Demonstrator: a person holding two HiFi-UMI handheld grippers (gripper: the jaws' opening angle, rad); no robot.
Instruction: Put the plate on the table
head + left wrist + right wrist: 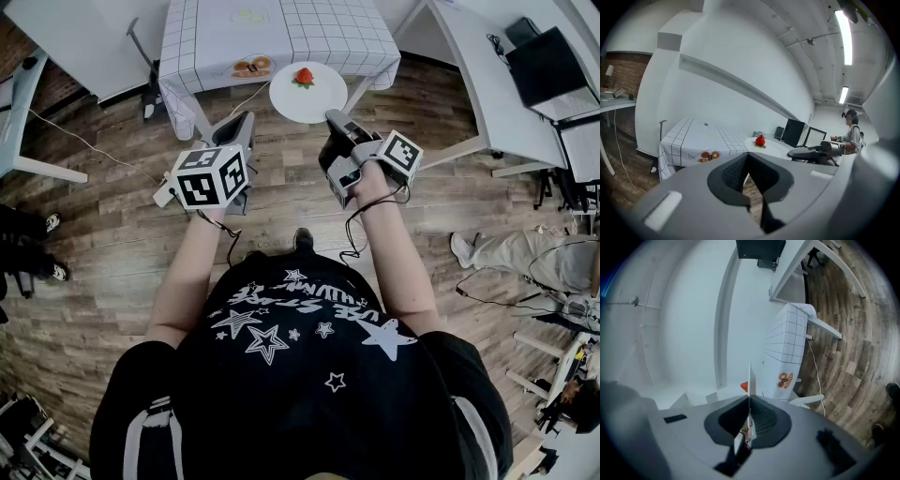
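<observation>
Right tool (334, 118) | clamped on plate (310, 101) rim | plate juts forward of jaws

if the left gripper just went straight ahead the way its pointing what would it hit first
Probably the hanging front of the checked tablecloth, near its print. The plate in the right gripper sits just right of the left gripper's line, though depth is unclear.

- Top middle of the head view: my right gripper (331, 116) covers a bit of the plate (286, 94) rim where I pinch it.
- Middle of the right gripper view: the plate is just a thin white line, and most of the strawberry (744, 387) hides behind it.
- Top of the head view: the table (272, 33) is cut off.
- The orange picture (251, 67) on its cloth is too small to tell.
</observation>
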